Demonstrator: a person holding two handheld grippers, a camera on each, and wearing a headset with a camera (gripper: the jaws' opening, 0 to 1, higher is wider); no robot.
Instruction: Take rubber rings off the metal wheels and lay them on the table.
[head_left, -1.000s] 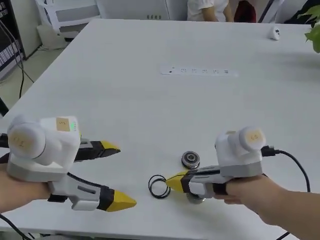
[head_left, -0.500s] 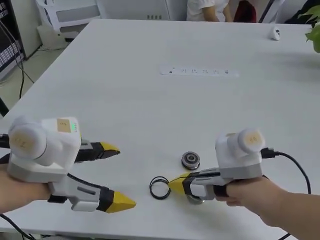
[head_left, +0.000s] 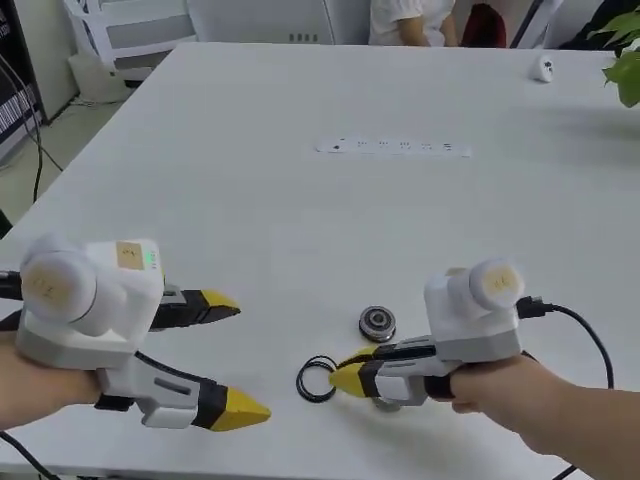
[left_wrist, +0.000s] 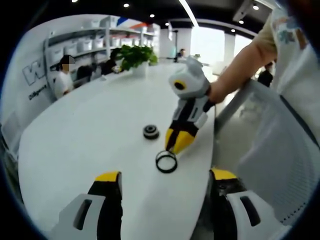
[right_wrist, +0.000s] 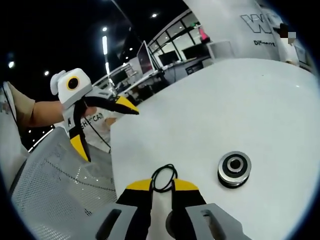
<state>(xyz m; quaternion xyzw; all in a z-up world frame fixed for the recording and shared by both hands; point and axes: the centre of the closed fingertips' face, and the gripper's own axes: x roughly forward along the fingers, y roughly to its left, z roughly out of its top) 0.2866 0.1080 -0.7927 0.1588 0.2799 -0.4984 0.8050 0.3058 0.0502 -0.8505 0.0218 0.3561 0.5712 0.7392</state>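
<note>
Head view: L gripper (head_left: 240, 355), lower left, had jaws spread wide. R gripper (head_left: 336, 379), lower centre, had jaws near-together against rubber ring (head_left: 303, 380) on table (head_left: 300, 220); pinching or not, cannot tell. Metal wheel (head_left: 377, 322) sat just upper right of ring.

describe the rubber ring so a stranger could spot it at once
At the near edge of the white table, just ahead of the right gripper, lies the rubber ring. It is a thin black loop lying flat, unlike the solid metal wheel beyond it.
</note>
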